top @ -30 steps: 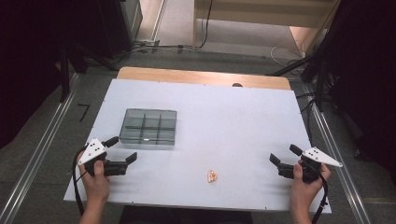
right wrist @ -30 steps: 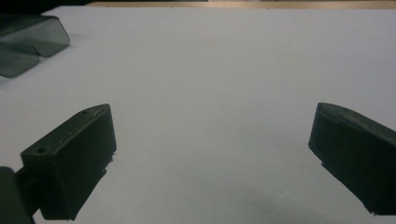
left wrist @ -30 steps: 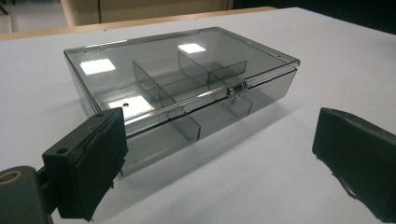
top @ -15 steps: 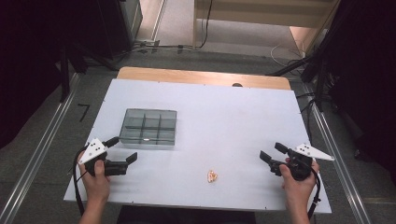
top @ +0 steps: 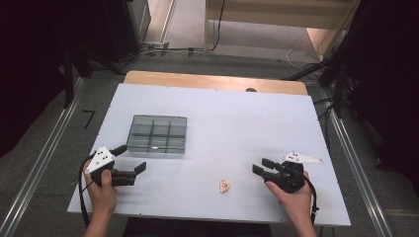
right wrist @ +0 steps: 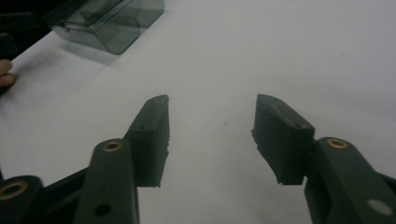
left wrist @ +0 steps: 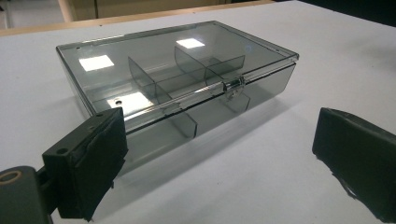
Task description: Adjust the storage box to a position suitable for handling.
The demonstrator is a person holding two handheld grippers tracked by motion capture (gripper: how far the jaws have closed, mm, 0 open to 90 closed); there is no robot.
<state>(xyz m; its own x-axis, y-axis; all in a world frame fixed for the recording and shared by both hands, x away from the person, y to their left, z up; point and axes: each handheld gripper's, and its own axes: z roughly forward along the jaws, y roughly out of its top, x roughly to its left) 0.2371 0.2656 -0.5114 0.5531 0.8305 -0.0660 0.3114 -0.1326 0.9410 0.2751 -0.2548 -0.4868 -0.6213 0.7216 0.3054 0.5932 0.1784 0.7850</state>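
Your left gripper [top: 132,159], jaws apart, sits just beside the closed smoky clear plastic compartment box [top: 158,134] in the high view, your right gripper [top: 261,166] likewise spread near a small orange-pink object [top: 225,185]; left gripper view: box [left wrist: 177,88] latch faces you; right gripper view: jaws apart over bare white table [right wrist: 261,56].

A table [top: 212,108] carries a box [top: 158,134] on its left half, toward the middle in depth. Inside the box, dividers [left wrist: 187,74] split it into compartments. The left gripper [top: 129,162] sits just near of the box's near left corner. A small object [top: 225,186] lies near the table's near edge, right of the box. The right gripper [top: 261,166] sits right of that object, well apart from the box.
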